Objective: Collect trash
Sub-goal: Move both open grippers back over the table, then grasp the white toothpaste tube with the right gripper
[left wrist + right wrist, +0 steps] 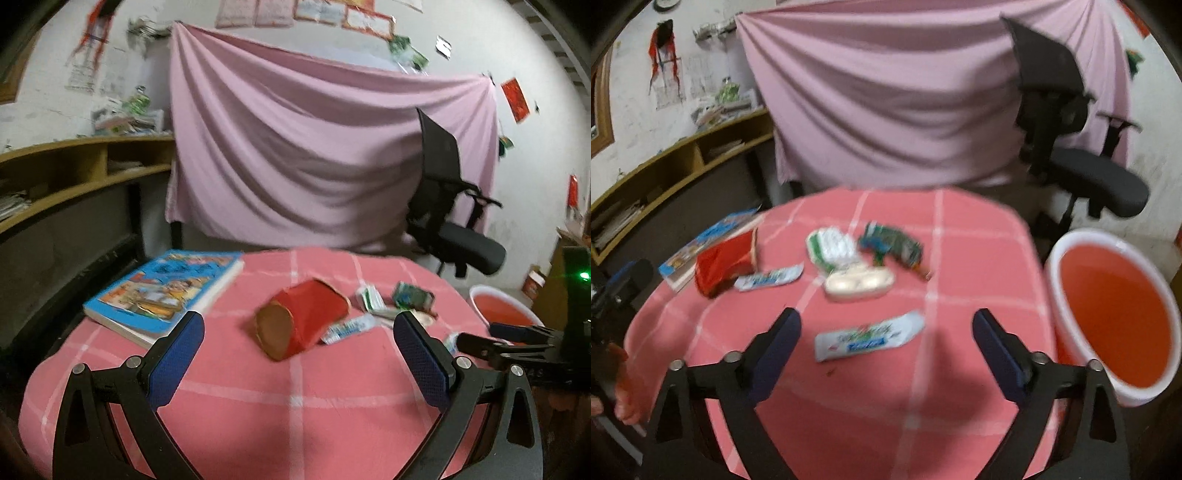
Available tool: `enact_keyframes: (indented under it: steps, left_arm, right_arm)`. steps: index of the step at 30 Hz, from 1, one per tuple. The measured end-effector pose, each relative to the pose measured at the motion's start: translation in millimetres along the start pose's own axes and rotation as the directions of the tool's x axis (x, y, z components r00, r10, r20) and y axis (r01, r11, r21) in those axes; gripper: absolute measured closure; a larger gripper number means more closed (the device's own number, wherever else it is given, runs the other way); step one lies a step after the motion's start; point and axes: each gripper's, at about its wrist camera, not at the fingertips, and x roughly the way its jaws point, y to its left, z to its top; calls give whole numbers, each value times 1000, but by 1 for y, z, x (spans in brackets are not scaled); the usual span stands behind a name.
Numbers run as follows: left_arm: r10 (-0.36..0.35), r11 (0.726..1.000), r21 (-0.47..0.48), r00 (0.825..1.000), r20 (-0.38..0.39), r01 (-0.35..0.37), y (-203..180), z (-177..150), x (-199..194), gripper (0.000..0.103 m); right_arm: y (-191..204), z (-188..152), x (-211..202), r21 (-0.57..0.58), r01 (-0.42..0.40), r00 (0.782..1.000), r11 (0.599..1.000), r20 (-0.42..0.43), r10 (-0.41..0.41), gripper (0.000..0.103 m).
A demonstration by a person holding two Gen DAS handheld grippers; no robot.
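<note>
Overhead, round table [979, 236] under pink checked cloth; pink sheet [314, 147] draped behind, black office chair [450, 206] beside it, red bin [1115, 310] at table's right edge. Right gripper [886, 332] spread wide, empty; white-blue wrapper [868, 336] flat on cloth between fingertips, untouched. Left gripper [299, 336] wide, empty, red carton [303, 321] lying just beyond, book [166, 288] to its left

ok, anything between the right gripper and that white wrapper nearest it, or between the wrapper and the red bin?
Nothing visible. The right gripper is open, with the white wrapper lying flat on bare tablecloth just ahead of its fingers. The red bin stands open beside the table's right edge, with only bare cloth between.
</note>
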Motion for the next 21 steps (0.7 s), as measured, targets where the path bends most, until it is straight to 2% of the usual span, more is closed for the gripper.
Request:
enact_keyframes:
  steps: [2, 3, 4, 9, 13, 16, 18, 19, 21]
  left_arm:
    - [-26, 1000, 6, 999, -31, 27, -1, -1, 5, 5]
    - [-47, 999, 9, 998, -52, 47, -3, -3, 7, 10]
    - [-69, 997, 11, 995, -74, 70, -4, -4, 10, 13]
    - [-127, 990, 33, 972, -199, 136, -19, -12, 30, 51]
    - [-111, 987, 82, 959, -259, 137, -34, -16, 44, 54]
    - [-125, 988, 55, 950, -285, 146, -32, -12, 54, 54]
    - [-136, 990, 2, 941, -311, 144, -26, -8, 64, 54]
    - [-137, 990, -28, 937, -321, 135, -22, -6, 69, 54]
    - [-133, 991, -64, 934, -333, 119, -18, -2, 75, 54]
  right_arm:
    - [2, -4, 9, -3, -24, 998, 1000, -58, 24, 23]
    - [2, -5, 12, 1, -35, 996, 999, -77, 34, 31]
    - [1, -6, 14, 8, -46, 995, 999, -94, 47, 33]
    - [-2, -4, 18, 46, -70, 992, 997, -104, 74, 34]
    - [-4, 2, 24, 43, -54, 992, 998, -107, 58, 34]
    - [-5, 8, 32, 33, -35, 993, 999, -112, 38, 39]
    - [-3, 11, 37, 7, -5, 993, 1000, -117, 6, 53]
    - [-4, 12, 39, -2, -4, 993, 1000, -118, 4, 56]
    - [-5, 12, 39, -11, -7, 993, 1000, -118, 6, 70]
